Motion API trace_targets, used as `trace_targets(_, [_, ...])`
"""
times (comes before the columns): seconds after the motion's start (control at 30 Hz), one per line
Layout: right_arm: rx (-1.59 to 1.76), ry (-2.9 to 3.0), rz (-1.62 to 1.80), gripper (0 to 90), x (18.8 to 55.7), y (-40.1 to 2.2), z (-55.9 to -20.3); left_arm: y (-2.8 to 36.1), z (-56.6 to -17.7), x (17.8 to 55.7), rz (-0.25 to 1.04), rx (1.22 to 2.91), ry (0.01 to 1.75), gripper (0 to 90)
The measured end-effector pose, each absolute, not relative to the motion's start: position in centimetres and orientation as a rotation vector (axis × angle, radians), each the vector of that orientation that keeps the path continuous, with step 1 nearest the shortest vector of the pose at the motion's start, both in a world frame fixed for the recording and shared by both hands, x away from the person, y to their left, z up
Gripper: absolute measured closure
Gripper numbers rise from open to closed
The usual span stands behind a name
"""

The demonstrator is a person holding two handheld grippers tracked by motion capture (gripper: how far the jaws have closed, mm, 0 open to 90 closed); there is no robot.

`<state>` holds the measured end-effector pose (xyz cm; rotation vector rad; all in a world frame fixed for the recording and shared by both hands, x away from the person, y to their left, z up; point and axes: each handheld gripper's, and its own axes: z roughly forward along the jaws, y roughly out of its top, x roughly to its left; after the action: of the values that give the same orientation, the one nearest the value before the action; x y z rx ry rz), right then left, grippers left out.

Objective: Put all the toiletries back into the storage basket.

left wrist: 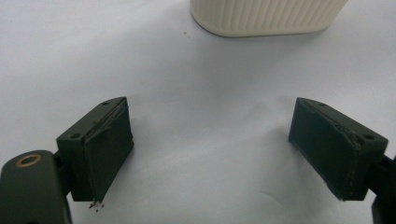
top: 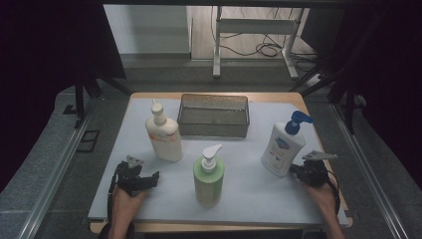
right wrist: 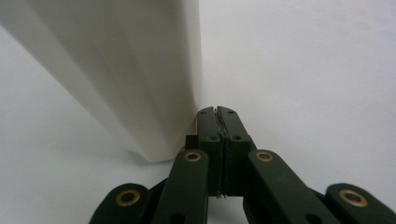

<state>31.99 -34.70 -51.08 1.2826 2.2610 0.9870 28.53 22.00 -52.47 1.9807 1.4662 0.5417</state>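
White sheet: covers the desk [top: 326, 219] under every item.
Right gripper [top: 298, 171]: near right; fingers pressed together with nothing between, tips against the base of the blue-pump lotion bottle [top: 282, 144].
Same bottle, right gripper view: white wall [right wrist: 116, 70] just left of the closed fingers [right wrist: 218, 126].
Left gripper [top: 149, 179]: near left, fingers [left wrist: 105, 149] spread wide, nothing between.
Cream pump bottle [top: 163, 133]: just beyond the left gripper; ribbed base [left wrist: 266, 16] apart from the fingers.
Green pump bottle [top: 208, 177]: near centre.
Mesh basket [top: 214, 115]: far centre.
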Motion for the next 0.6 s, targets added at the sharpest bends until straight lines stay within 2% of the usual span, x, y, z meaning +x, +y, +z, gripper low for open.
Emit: trace_targets(0.6, [1.247,2.296,0.965,87.8,31.2,-33.4,-51.0,22.0,-52.5,28.5,0.541,1.980,1.467,12.9])
